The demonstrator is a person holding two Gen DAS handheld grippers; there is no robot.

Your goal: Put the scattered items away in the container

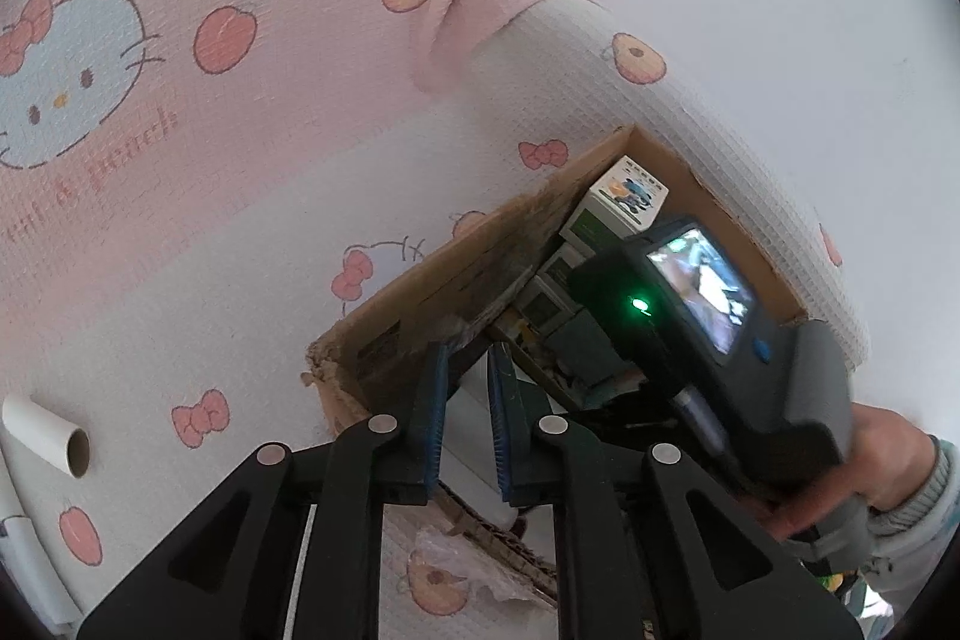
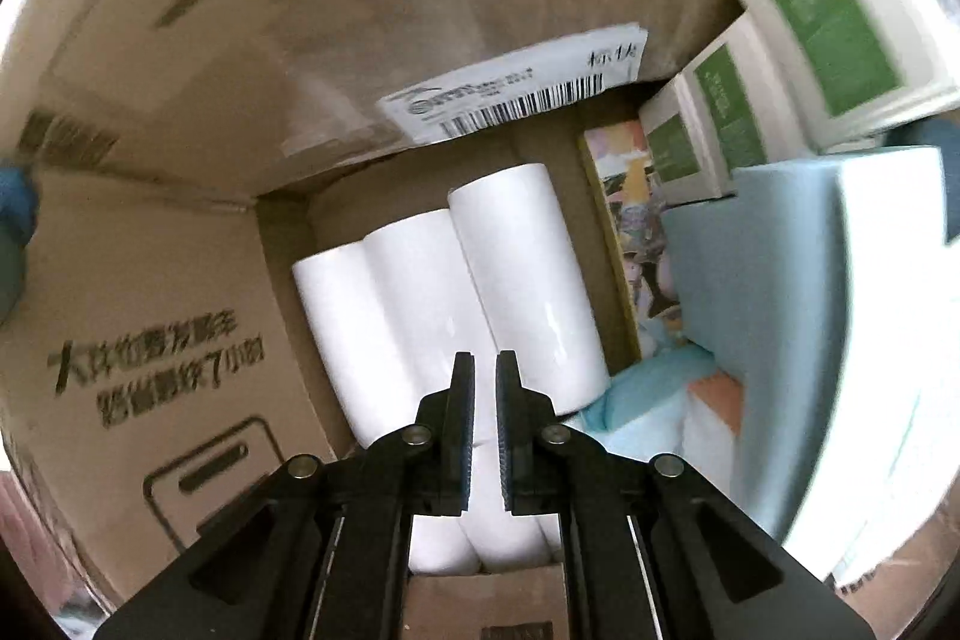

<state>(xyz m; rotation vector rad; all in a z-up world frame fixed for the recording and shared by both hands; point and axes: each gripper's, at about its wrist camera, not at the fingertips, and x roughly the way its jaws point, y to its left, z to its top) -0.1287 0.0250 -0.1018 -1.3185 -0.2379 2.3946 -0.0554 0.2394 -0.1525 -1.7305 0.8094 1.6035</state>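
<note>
A bedsheet (image 1: 240,160) printed with cats, bows and apples covers the surface in the left wrist view, and on it sits an open cardboard box (image 1: 420,292), the container. Inside the box (image 2: 150,280), in the right wrist view, a pale blue foam block (image 2: 780,280) fills the right side, with green-and-white cartons (image 2: 828,16) stacked behind it and a colourful flat pack (image 2: 630,232) standing on edge between the foam and the rolls. Three white paper rolls (image 2: 456,304) lie side by side against the left wall, touching each other. A shipping label (image 2: 516,94) is stuck on the far flap. The right gripper (image 2: 485,430) points down into the box just above the rolls; its jaws stand a narrow gap apart and hold nothing. The left gripper (image 1: 467,418) hovers at the box's near corner, jaws likewise slightly parted and empty. One more roll (image 1: 48,436) lies on the sheet, well apart from the box, at the left edge.
</note>
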